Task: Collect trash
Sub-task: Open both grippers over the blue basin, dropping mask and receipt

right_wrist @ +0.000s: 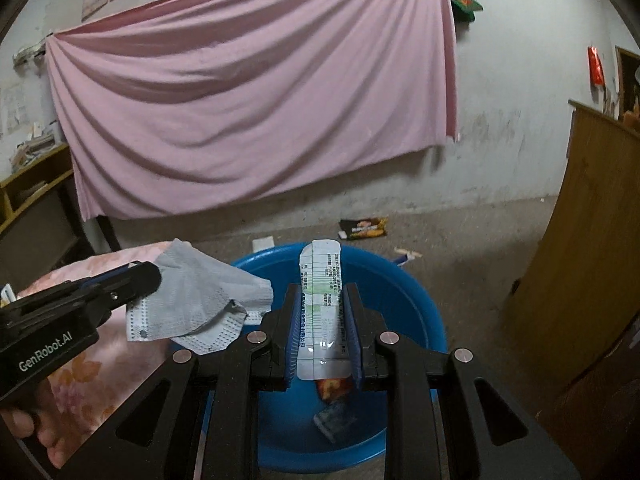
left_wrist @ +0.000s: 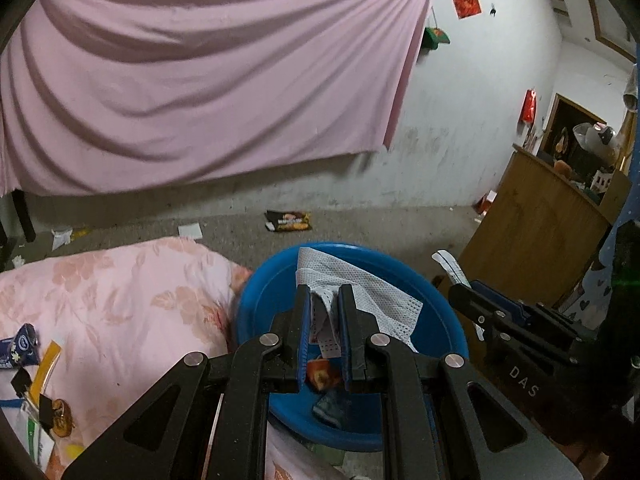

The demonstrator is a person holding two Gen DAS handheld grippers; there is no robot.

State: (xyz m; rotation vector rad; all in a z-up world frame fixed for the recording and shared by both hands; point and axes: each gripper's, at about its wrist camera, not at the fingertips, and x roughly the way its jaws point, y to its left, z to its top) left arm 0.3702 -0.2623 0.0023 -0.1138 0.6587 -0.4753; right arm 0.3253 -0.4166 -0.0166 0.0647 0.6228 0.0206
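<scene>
trash is in both your claws, held above the round blue plastic basin (left_wrist: pixel 256 304) that serves as the bin. your left gripper (left_wrist: pixel 324 300) is clamped on a crumpled grey-white perforated face mask (left_wrist: pixel 380 292); your right gripper (right_wrist: pixel 322 304) is clamped on a long white printed foil sachet (right_wrist: pixel 322 276) that stands up between its jaws. both pieces hang over the basin's mouth, so you appear to be at the drop-off step.

the next move calls for parting each pair of jaws while the piece is well inside the rim. the mask is light and limp and may cling to a pad or drift onto the pink floral quilt (left_wrist: pixel 120 300) just beside the basin.

count: two grippers, one mask, one sachet, one basin. inside the basin, at least two pieces show: one orange-red wrapper (right_wrist: pixel 332 388) and one dark bluish packet (right_wrist: pixel 334 418). on the grey concrete floor (left_wrist: pixel 360 224) beyond, one black-and-orange snack bag (left_wrist: pixel 288 221) and a few white paper scraps (left_wrist: pixel 190 231) remain uncollected. further small items lie on the quilt at the left; which are trash you cannot tell.
</scene>
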